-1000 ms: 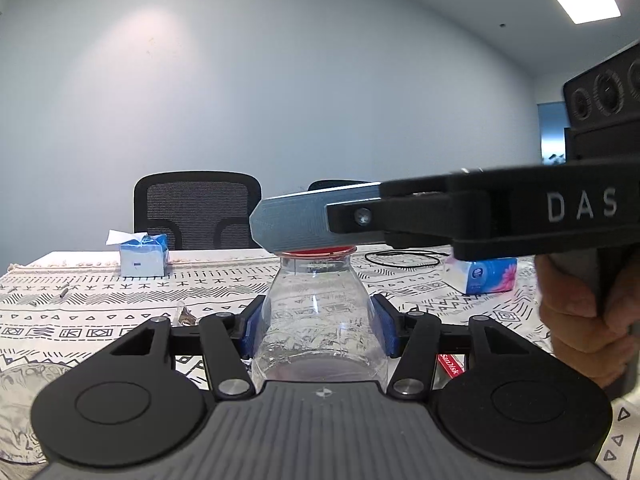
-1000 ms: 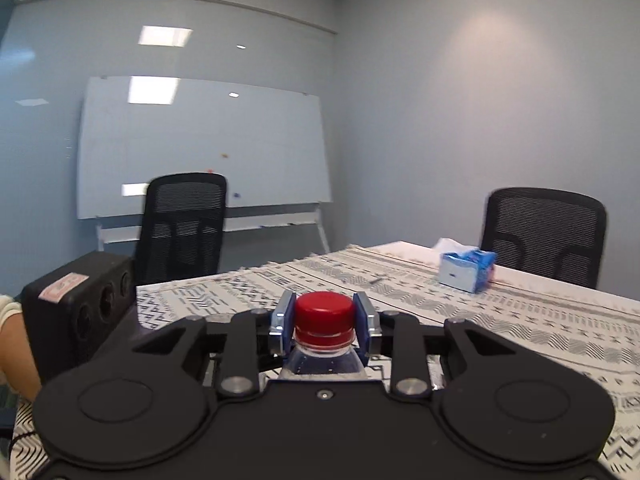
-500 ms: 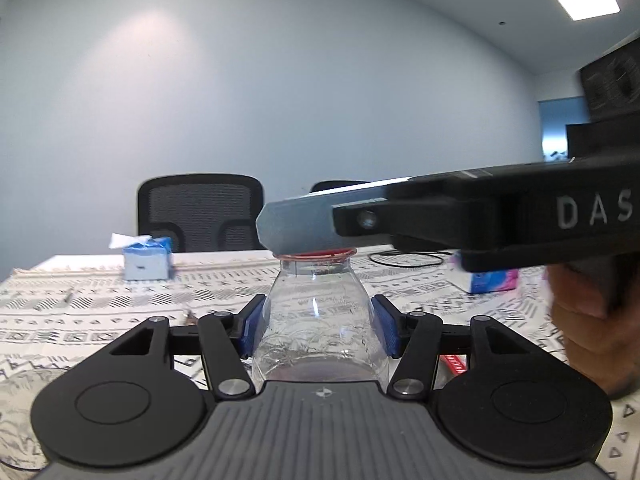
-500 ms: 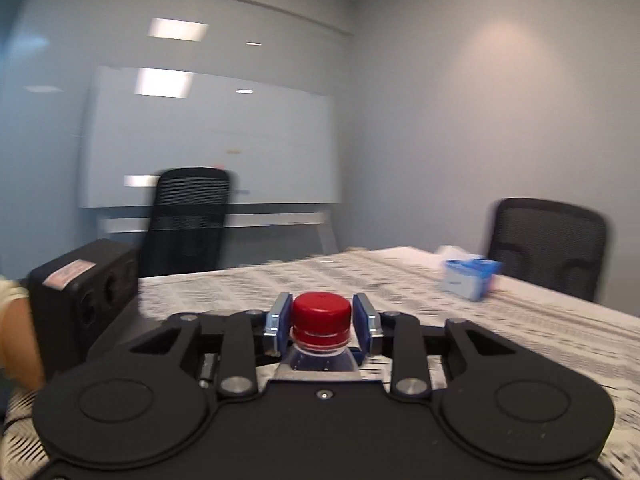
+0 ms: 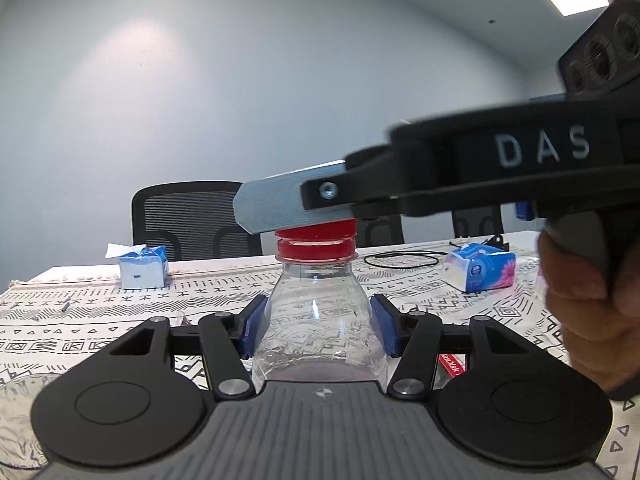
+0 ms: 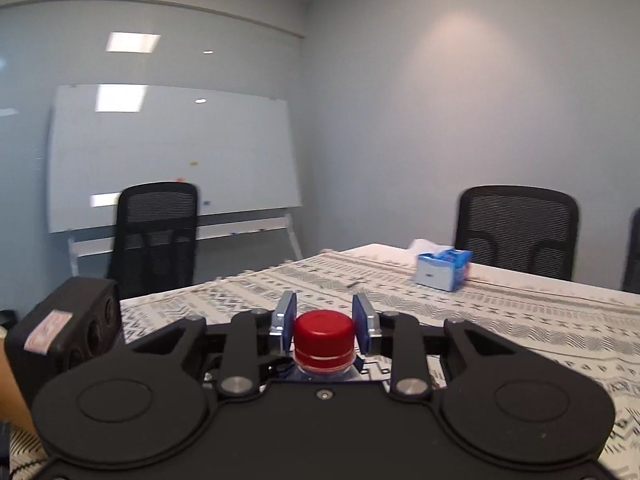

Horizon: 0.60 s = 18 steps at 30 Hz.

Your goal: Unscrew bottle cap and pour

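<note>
We find the clear plastic bottle (image 5: 318,316) upright at frame centre, pinched at its shoulder by the left gripper (image 5: 318,326), blue pads touching both sides. The right gripper (image 6: 324,322) stands spread around the red screw cap (image 6: 324,328), with a narrow gap visible on each side. The cap remains on the neck. On the patterned counter (image 5: 60,320), a blue tissue box (image 5: 142,266) sits at ten o'clock and a floral tissue pack (image 5: 480,266) at two o'clock.
</note>
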Tool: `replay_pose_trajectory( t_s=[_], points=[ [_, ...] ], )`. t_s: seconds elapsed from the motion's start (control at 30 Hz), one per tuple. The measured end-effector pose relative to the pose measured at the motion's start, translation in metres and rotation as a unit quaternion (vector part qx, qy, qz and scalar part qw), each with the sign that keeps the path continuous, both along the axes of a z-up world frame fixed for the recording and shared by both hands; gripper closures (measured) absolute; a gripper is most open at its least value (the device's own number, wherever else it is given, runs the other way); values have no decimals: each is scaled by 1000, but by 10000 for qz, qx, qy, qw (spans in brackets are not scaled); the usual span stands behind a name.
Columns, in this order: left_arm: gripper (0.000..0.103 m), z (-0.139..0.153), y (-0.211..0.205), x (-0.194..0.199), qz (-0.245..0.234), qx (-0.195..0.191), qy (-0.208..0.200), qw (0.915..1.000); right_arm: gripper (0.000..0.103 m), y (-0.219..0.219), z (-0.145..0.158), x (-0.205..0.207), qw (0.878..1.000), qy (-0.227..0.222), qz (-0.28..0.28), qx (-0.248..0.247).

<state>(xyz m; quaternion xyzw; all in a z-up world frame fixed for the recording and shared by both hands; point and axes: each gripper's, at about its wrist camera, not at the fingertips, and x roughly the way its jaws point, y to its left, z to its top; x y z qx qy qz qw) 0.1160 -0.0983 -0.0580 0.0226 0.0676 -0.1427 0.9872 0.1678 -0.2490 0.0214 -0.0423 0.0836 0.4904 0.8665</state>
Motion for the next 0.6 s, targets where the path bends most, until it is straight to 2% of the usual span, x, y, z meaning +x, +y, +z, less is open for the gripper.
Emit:
replay_pose_trajectory(
  t_s=[0.1,0.2,0.3,0.37,0.4,0.47,0.6],
  points=[
    [51,1,3,1,-110,-30,-33,9999,71,-11,-4,14,9973,-149,710,79],
    [53,1,4,-1,-192,-11,-122,9997,71,-21,-3,28,9881,-203,1523,84],
    [54,1,6,1,-154,-81,-98,9998,70,-18,2,34,9846,-168,1741,-20],
    [54,1,6,1,-117,-98,-97,9998,70,-12,6,32,9875,-50,1571,-112],
    [54,1,5,0,-97,-89,-109,9999,65,-9,9,27,9900,-48,1401,-150],
    [54,0,4,-1,-58,-70,-133,9999,54,-2,13,4,9976,-245,604,-247],
    [54,-1,1,-3,53,-32,-197,9998,54,19,13,-29,9976,-265,-527,-365]
  ],
)
